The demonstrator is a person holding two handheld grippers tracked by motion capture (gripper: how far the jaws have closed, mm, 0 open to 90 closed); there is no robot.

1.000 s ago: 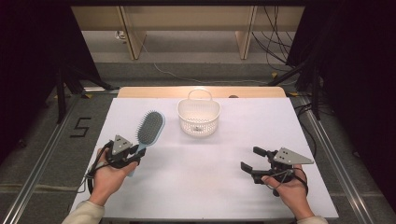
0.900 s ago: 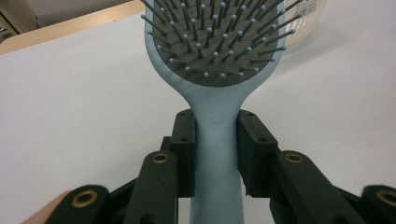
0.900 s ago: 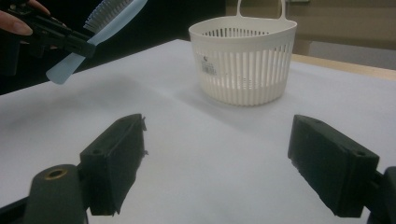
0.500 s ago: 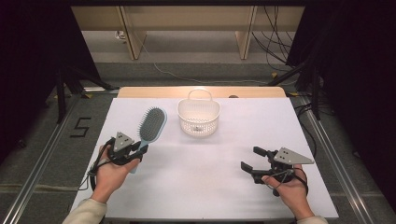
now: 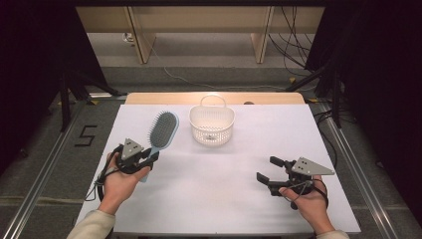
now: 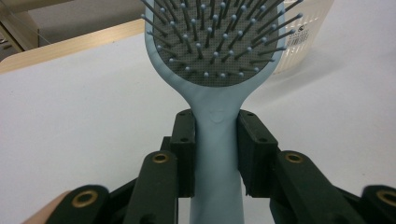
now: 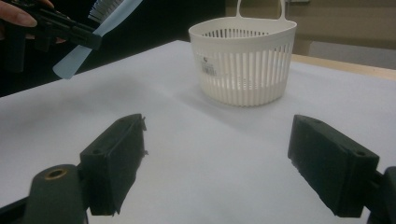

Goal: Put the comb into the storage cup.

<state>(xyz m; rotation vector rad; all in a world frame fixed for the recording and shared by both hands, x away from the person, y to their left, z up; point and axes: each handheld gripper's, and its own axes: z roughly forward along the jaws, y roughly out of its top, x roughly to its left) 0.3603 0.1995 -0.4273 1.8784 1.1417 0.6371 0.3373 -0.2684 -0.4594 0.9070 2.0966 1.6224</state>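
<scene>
Now hairbrush (image 6: 217, 154) handle sits clamped in left hand-held gripper (image 6: 215, 140).

Matt pale-blue plastic hairbrush (image 6: 217, 154) (grey cushion, thin pins); slatted white plastic basket (image 5: 212, 123).

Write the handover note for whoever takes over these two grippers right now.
Left gripper: shut on the handle of the light-blue hairbrush, bristles up, brush lifted off the table in the right gripper view.
Right gripper: open, holding nothing, low over the white table at its near right.
White slotted basket: upright at the far middle of the table, apart from the brush.
Done: brush gripped.
Left, probably: carry the brush over and drop it into the basket.
</scene>
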